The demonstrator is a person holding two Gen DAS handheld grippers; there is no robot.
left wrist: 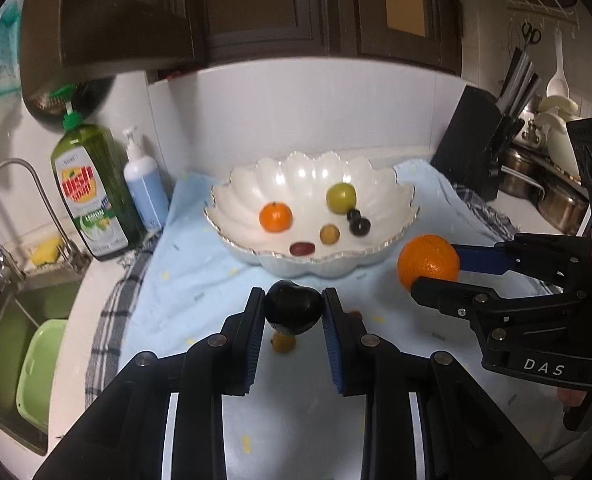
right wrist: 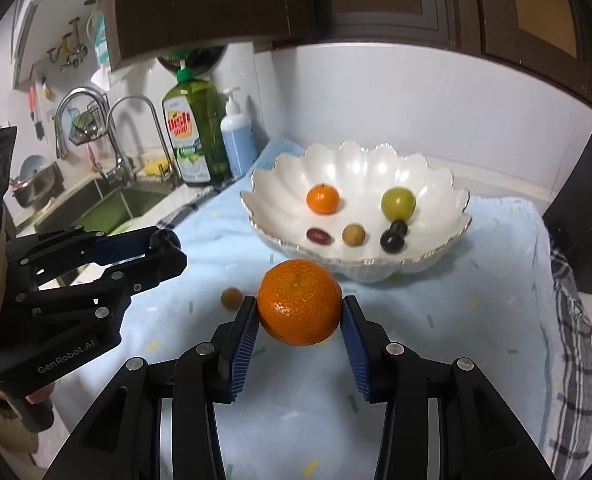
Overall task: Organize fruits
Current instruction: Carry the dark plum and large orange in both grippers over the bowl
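Above blue cloth [right wrist: 475,320], short of white bowl [right wrist: 355,184]: left claw [left wrist: 294,304] pinches dark plum [left wrist: 293,311], right claw [right wrist: 299,312] clamps orange [right wrist: 299,302]. Risk: round fruit slips from pads mid-carry; drop could scatter fruit already in bowl; claws close together, may collide.

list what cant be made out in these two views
- Small tan fruit on the cloth: left wrist view, half hidden under the dark fruit in the left claw.
- Dark fruit's kind: too dark, mostly covered in the right wrist view.
- Bowl near wall: right wrist view, behind the orange in the right claw.
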